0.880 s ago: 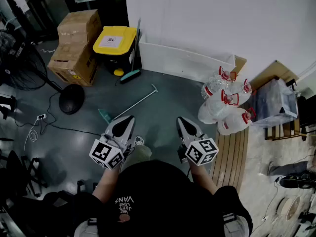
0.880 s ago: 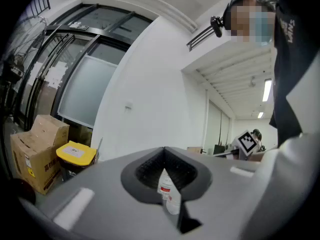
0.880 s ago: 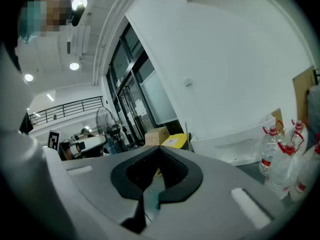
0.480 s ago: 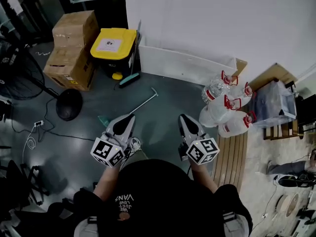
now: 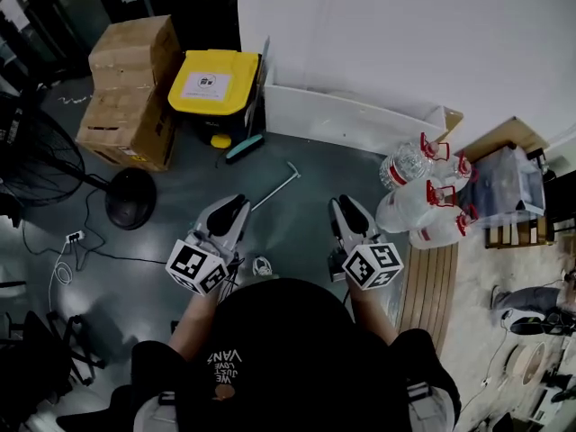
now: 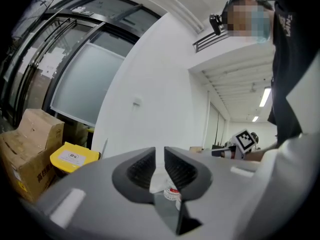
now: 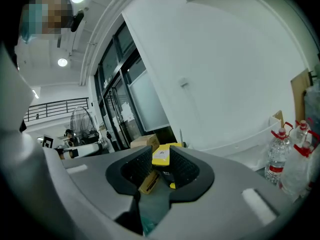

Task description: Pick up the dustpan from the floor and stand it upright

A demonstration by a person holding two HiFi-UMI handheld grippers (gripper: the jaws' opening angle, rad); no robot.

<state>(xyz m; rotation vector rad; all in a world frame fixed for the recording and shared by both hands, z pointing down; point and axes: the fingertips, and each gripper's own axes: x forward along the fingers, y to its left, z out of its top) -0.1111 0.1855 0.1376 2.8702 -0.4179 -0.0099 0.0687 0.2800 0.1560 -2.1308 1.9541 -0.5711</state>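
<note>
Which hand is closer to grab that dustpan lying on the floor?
Left. In the head view the left gripper reaches just over the lower end of the dustpan handle, while the right gripper is off to the side. The left jaws are shut, so they'd need opening first.

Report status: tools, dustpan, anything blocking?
Left tool shut, empty; right tool open, empty. Dustpan lying on floor just ahead, untouched. Water bottles off right, apart from it.

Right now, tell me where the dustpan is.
In the head view the dustpan lies on the floor at centre, its handle slanting out from behind the left gripper toward the white wall.
</note>
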